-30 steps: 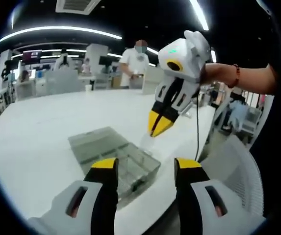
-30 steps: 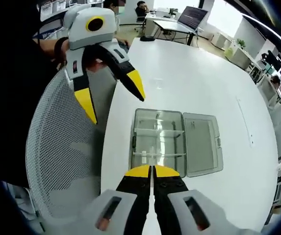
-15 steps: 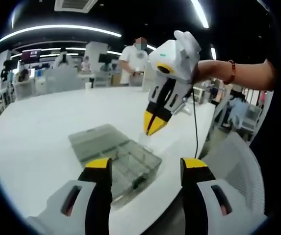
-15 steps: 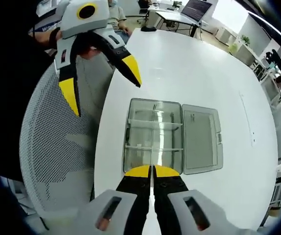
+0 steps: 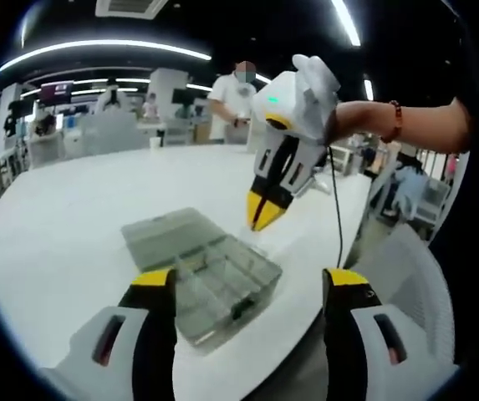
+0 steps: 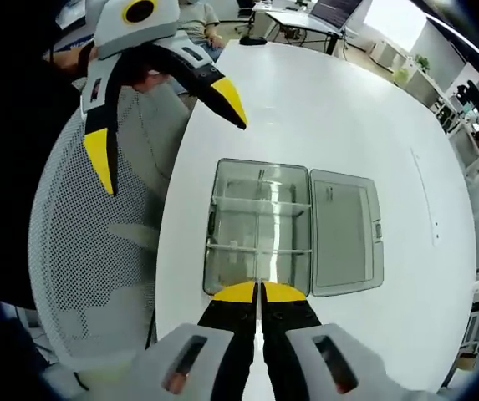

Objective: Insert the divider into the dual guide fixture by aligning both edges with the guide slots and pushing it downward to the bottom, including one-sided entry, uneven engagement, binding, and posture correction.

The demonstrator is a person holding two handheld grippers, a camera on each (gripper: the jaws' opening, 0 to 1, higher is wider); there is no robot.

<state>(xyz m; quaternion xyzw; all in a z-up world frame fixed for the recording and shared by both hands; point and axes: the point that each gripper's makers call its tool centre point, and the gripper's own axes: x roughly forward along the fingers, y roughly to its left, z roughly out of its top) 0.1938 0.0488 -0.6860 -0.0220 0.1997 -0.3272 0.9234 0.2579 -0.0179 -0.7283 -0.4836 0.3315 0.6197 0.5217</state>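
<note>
**Clear plastic box open on white table; right jaws pinched on a thin clear sheet**

Clear grey-tinted plastic: the dual guide fixture [image 6: 260, 225] is a shallow compartment box lying flat on the white table [image 6: 331, 117], close to the table edge, with its hinged lid [image 6: 343, 234] folded open flat beside it. In the right gripper view, thin cross partitions run across the box tray.

Right gripper [image 6: 258, 290]: yellow tips drawn together, a thin pale edge between them, which appears to be the divider [image 5: 247, 240]. In the left gripper view the right gripper [image 5: 263, 217] hangs point-down above the near corner of the fixture [image 5: 210, 271], with a faint clear sheet below its tips, its lower edge near the box rim; contact cannot be judged.

Left gripper [image 5: 252, 280]: jaws spread wide, nothing between them. In the right gripper view it [image 6: 168, 125] sits off the table edge, above a white mesh chair [image 6: 97, 251].

A person's hand with a red bracelet [image 5: 400, 121] holds the right gripper. A person [image 5: 237, 100] stands beyond the table.
</note>
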